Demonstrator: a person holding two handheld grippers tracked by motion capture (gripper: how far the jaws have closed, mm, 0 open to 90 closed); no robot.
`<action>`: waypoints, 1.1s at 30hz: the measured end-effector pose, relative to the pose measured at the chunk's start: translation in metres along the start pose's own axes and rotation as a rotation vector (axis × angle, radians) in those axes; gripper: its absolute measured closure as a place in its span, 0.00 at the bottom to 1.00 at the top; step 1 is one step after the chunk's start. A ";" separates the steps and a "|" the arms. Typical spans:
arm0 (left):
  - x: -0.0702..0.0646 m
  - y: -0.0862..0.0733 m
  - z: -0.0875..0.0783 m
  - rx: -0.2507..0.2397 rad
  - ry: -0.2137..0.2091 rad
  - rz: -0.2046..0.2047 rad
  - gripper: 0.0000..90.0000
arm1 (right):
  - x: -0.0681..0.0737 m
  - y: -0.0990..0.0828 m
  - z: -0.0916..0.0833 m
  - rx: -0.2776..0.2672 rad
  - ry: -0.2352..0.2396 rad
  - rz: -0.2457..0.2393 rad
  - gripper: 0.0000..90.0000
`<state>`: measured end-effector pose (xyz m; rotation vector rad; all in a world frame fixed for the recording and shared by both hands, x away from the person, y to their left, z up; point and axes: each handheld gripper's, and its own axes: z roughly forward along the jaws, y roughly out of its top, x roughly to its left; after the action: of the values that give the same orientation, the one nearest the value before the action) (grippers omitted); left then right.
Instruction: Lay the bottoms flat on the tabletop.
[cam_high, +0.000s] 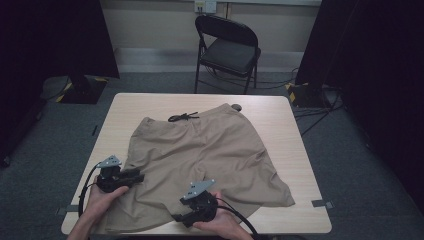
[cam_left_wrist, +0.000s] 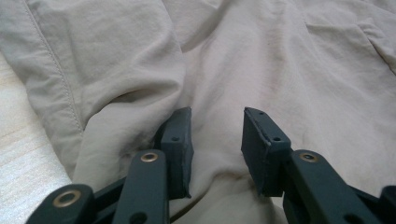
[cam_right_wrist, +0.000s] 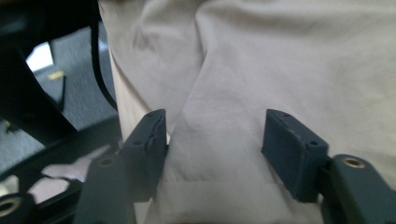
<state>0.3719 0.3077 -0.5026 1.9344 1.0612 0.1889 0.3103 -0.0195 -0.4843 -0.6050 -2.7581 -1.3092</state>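
Observation:
Beige shorts (cam_high: 200, 155) lie spread flat on the wooden table (cam_high: 280, 115), waistband at the far side with a black drawstring (cam_high: 182, 117). My left gripper (cam_high: 137, 176) rests at the left leg's outer edge, pointing right. In the left gripper view its jaws stand apart (cam_left_wrist: 217, 140) over the shorts' fabric (cam_left_wrist: 261, 60), a soft fold lying between them. My right gripper (cam_high: 180, 219) sits at the near hem by the table's front edge, pointing left. In the right gripper view its jaws are wide apart (cam_right_wrist: 215, 144) with a ridge of cloth (cam_right_wrist: 280, 56) between them, untouched by the pads.
A black folding chair (cam_high: 227, 47) stands beyond the table's far edge. A small dark round object (cam_high: 236, 106) lies by the waistband. Black curtains hang at both sides, with cables on the grey floor at the right. Bare table shows right of the shorts.

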 end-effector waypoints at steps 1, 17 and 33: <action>0.000 0.000 0.000 -0.001 -0.002 0.001 0.70 | 0.000 0.000 0.001 0.011 -0.006 -0.013 0.43; 0.001 0.000 0.000 -0.002 -0.013 -0.005 0.70 | -0.035 0.000 -0.013 -0.059 -0.065 0.074 0.93; 0.003 0.001 0.000 -0.002 -0.003 -0.004 0.70 | -0.039 -0.005 -0.038 -0.090 -0.105 0.077 0.74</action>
<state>0.3743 0.3096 -0.5029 1.9299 1.0624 0.1853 0.3398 -0.0637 -0.4713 -0.8001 -2.7372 -1.4302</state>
